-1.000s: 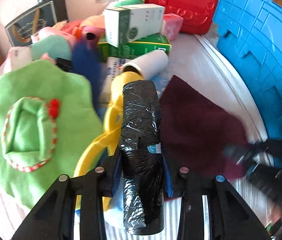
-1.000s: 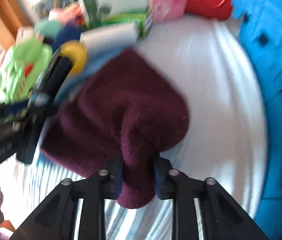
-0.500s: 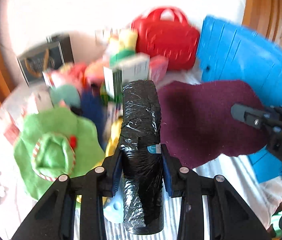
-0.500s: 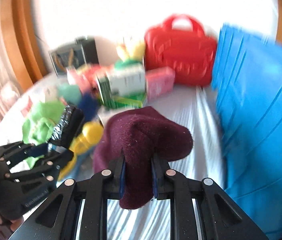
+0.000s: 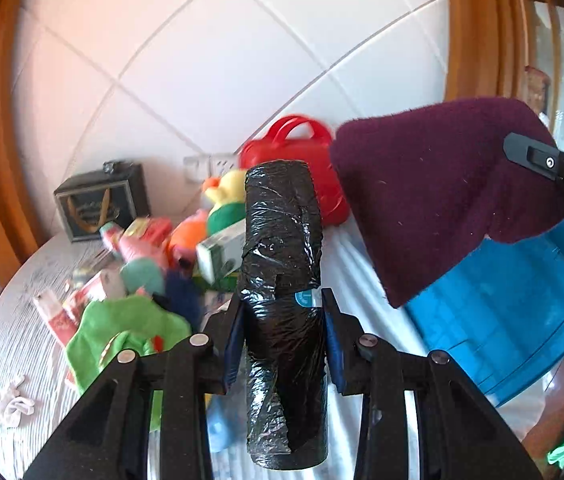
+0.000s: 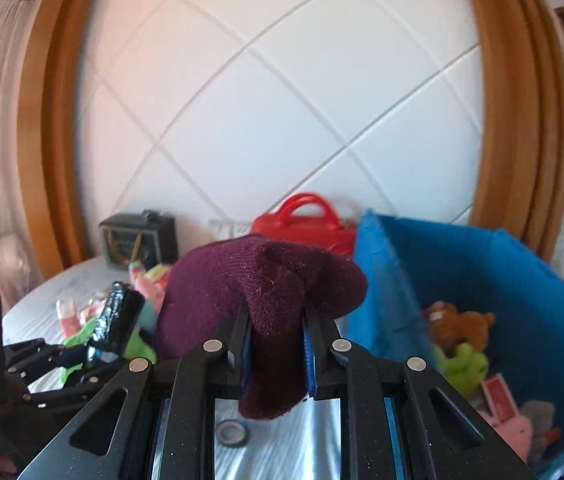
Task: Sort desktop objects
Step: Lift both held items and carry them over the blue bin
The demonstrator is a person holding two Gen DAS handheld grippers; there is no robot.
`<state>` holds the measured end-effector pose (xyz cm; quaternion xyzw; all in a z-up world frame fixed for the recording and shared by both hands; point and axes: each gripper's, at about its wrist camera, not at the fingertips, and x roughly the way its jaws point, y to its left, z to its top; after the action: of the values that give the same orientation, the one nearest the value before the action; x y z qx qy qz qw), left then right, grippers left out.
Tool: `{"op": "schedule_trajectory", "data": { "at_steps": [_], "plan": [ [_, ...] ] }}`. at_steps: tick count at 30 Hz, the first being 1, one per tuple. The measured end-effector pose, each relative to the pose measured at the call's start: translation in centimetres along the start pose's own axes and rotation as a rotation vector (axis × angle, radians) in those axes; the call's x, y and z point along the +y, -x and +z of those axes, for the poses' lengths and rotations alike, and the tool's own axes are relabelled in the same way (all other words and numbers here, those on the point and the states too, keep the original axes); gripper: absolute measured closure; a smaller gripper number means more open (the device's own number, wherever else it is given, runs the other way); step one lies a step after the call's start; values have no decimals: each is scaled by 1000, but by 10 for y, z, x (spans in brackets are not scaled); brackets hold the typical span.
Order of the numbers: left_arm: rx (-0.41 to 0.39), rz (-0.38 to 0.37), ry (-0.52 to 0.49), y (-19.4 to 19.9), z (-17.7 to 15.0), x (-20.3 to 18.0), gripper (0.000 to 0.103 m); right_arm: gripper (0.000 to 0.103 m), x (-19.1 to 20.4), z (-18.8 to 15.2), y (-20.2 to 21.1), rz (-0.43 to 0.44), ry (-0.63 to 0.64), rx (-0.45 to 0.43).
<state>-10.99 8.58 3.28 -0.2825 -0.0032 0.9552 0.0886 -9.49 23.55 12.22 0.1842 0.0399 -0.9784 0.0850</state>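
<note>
My left gripper point(image 5: 282, 308) is shut on a black roll of plastic bags point(image 5: 282, 264), held well above the table. The same roll point(image 6: 116, 320) and the left gripper show at the left of the right wrist view. My right gripper point(image 6: 276, 320) is shut on a dark maroon knitted cloth point(image 6: 258, 284), which drapes over its fingers. That cloth point(image 5: 442, 192) hangs at the upper right of the left wrist view, above the blue bin point(image 5: 498, 312). The blue bin point(image 6: 494, 264) stands open to the right and holds several soft toys point(image 6: 462, 344).
A heap of toys, boxes and a green cloth point(image 5: 122, 328) lies on the white-covered table point(image 5: 14, 336). A red case point(image 6: 306, 228) and a dark box point(image 6: 138, 240) stand at the back by the tiled wall. A small ring point(image 6: 234, 432) lies below my right gripper.
Both grippers have risen and tilted up, carrying the black roll and the maroon cloth off the table. The wall now fills the upper views, and the blue bin's inside has come into sight.
</note>
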Motion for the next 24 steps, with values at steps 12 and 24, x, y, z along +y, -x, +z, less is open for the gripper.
{"op": "schedule_trajectory", "data": {
  "at_steps": [12, 24],
  "plan": [
    [-161, -143, -76, 20, 76, -166, 69, 84, -154, 27, 91, -273, -76, -186],
    [91, -202, -113, -50, 101, -295, 69, 84, -282, -5, 76, -432, -124, -70]
  ]
}}
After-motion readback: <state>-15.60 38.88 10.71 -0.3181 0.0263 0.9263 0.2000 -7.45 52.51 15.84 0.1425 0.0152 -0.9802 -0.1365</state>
